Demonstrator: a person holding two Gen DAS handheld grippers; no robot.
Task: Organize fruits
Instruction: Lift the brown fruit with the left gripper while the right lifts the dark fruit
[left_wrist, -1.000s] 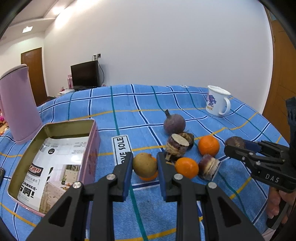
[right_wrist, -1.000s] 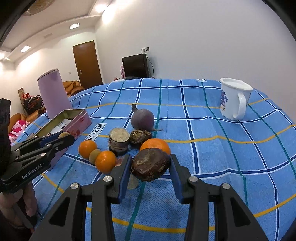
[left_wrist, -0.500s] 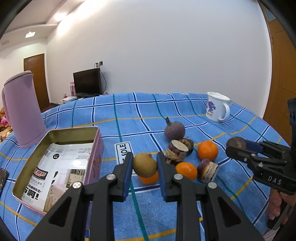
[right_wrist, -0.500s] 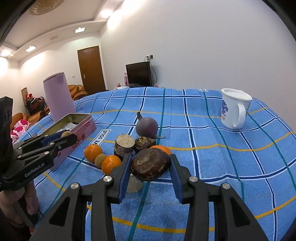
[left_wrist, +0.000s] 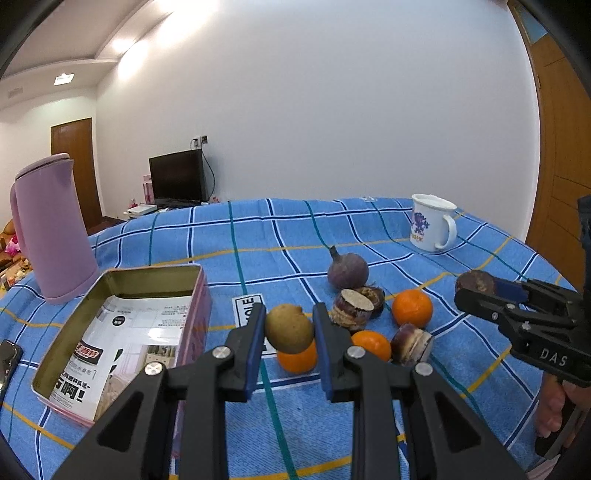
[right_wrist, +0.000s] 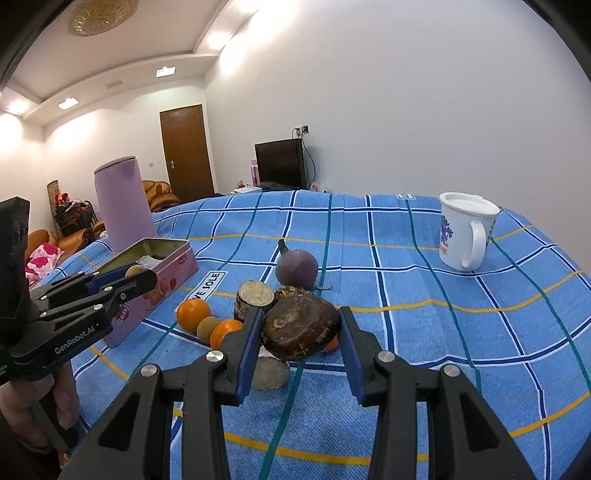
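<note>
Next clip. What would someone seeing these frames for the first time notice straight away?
Both grippers are loaded: the left hand-held gripper clamps a tan kiwi-like fruit, and the right hand-held gripper clamps a dark brown round fruit, each lifted above the blue checked tablecloth. Below them lies a cluster of oranges and purplish pieces, with an open pink tin to its left.

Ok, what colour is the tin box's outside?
Pink; the tin box shows its outer wall best in the right wrist view.
</note>
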